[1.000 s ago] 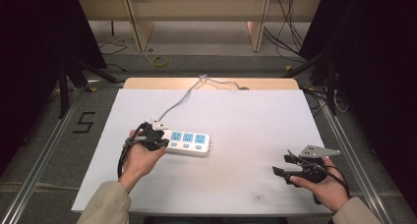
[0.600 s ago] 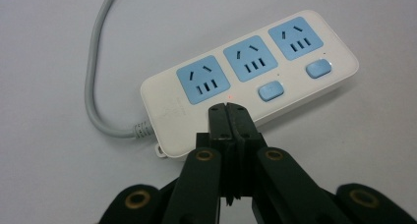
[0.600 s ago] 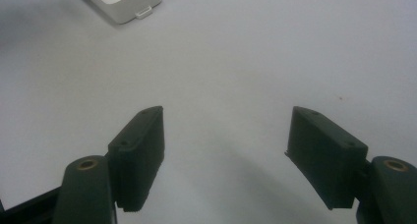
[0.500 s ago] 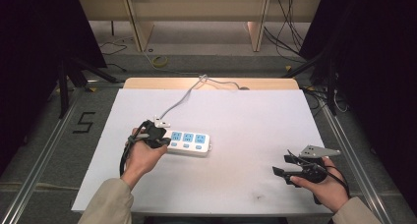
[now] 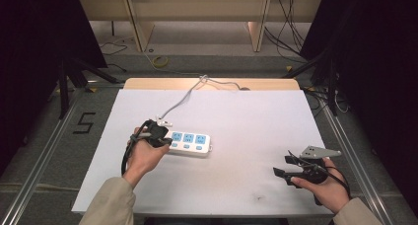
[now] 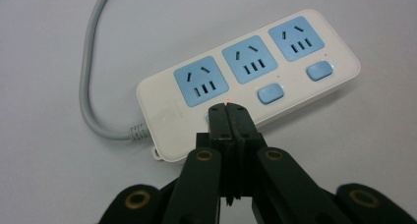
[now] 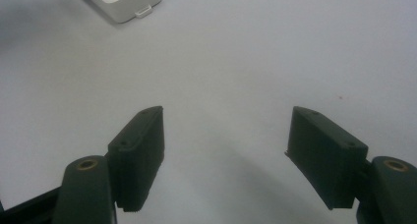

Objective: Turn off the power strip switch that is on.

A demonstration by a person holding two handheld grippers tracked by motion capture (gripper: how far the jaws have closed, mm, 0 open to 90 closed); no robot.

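**Power strip, white, three sockets — left gripper pressing at its switch row**

Item: power strip (image 5: 189, 143), lying flat on the tabletop (image 5: 246, 116), left of centre, its grey cord (image 5: 180, 104) running off toward the far edge. Three blue sockets on top, each with a blue switch (image 6: 271, 92) below it.

Handling: judged a rigid plastic shell, light, smooth and likely to be sliding on the white surface under a sideways push. Not fragile, but the switches are small targets. Best hold would be across the narrow width of the body, at the long sides; the cord is soft and is offering no firm purchase. For switching, a straight downward press is looking safer than an angled one.

Left gripper (image 6: 229, 111): fingers closed tight together, nothing between them, the paired tips sitting over the switch nearest the cord end, touching it or just above, which cannot be told. A small red glow is showing at the tips. The hand (image 5: 145, 156) is angling in from the near left, the forearm low over the tabletop.

Right gripper (image 5: 288, 173): fingers standing wide apart, empty, hovering low over bare tabletop at the near right, well apart from the strip. The hand is cradling it from beneath, pointing leftward.
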